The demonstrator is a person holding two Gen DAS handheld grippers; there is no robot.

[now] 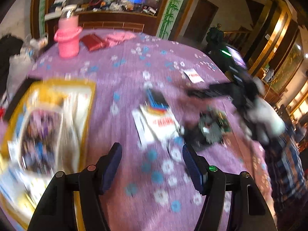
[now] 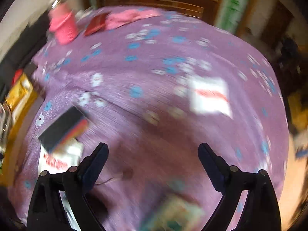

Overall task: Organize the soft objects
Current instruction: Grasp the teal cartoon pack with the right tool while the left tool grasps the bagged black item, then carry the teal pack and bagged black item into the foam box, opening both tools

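Purple flowered bedspread (image 1: 154, 61) lies under both grippers. Left gripper (image 1: 152, 165) and right gripper (image 2: 153, 165) have fingers spread, pinching nothing. Pink folded cloth (image 1: 121, 36) sits at eleven o'clock.

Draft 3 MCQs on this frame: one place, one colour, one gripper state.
1. Where does the pink bottle stand?
A. far left of the bed
B. beside the white paper
C. on the floor

2. What colour is the bedspread?
A. green
B. purple with blue and white flowers
C. plain grey

3. What is between the left gripper fingers?
A. folded pink cloth
B. red wallet
C. nothing

Key: 1 A, it sits at the far left beside the red wallet; 2 B, flowered purple fills both views; 3 C, only bedspread shows between the open fingers.
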